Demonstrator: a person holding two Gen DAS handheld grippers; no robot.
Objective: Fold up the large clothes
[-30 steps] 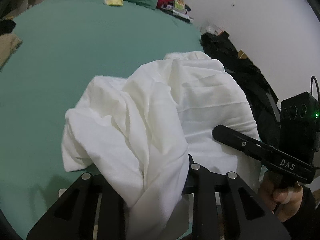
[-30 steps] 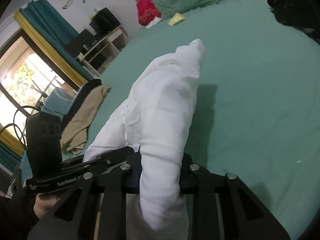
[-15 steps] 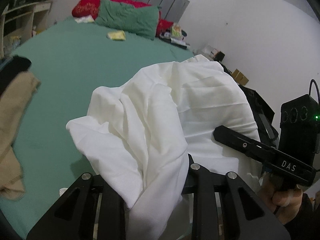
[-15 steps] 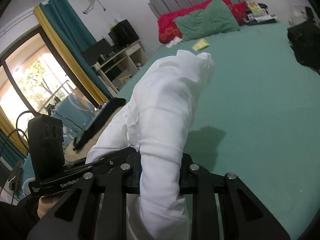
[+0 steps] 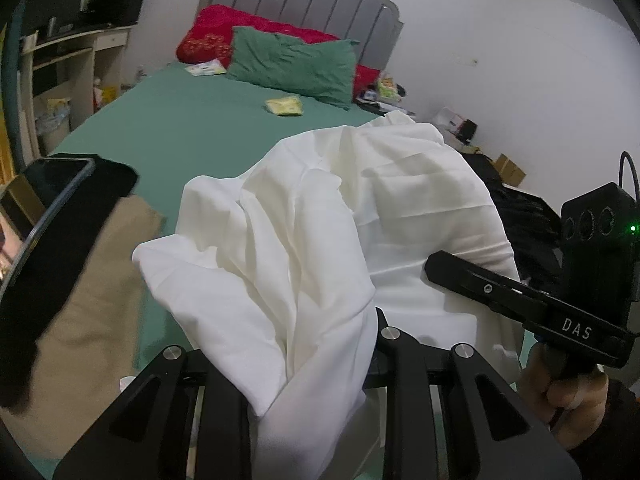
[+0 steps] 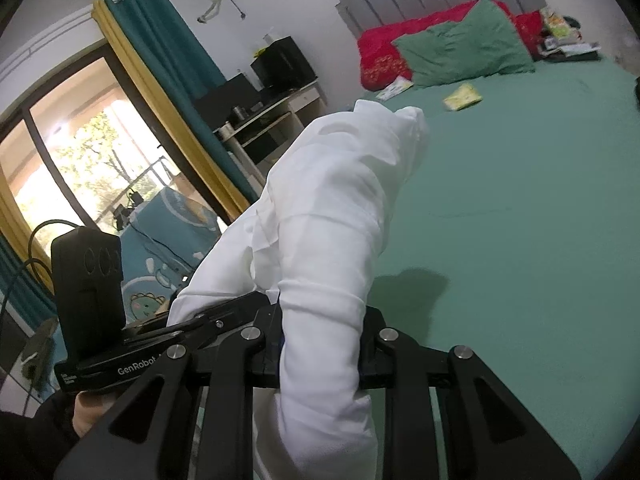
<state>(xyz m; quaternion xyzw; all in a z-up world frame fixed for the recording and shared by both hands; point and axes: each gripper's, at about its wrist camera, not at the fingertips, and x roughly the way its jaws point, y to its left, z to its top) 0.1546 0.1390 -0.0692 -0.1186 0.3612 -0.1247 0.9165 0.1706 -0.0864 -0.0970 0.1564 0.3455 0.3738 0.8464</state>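
A large white garment [image 5: 320,232] hangs bunched in the air above the green bed [image 5: 192,128]. My left gripper [image 5: 316,360] is shut on a thick fold of it, which spills down between the fingers. In the right wrist view the same white garment [image 6: 332,216] rises as a rolled hump, and my right gripper [image 6: 320,344] is shut on that roll. The right gripper body [image 5: 532,304] shows at the right of the left wrist view, held by a hand [image 5: 568,396]. The left gripper body [image 6: 132,344] shows at lower left of the right wrist view.
A tan garment [image 5: 84,312] and a black one [image 5: 68,240] with a phone [image 5: 44,188] on it lie at the bed's left edge. Black clothes [image 5: 516,208] lie at the right. Green pillow [image 5: 296,64], red pillow [image 5: 212,36] and a yellow packet [image 5: 285,105] sit by the headboard. Shelves [image 5: 64,76] stand left.
Both grippers have risen and pulled back with the white garment, lifting it off the bed. The headboard, window and the tan and black clothes have come into view.
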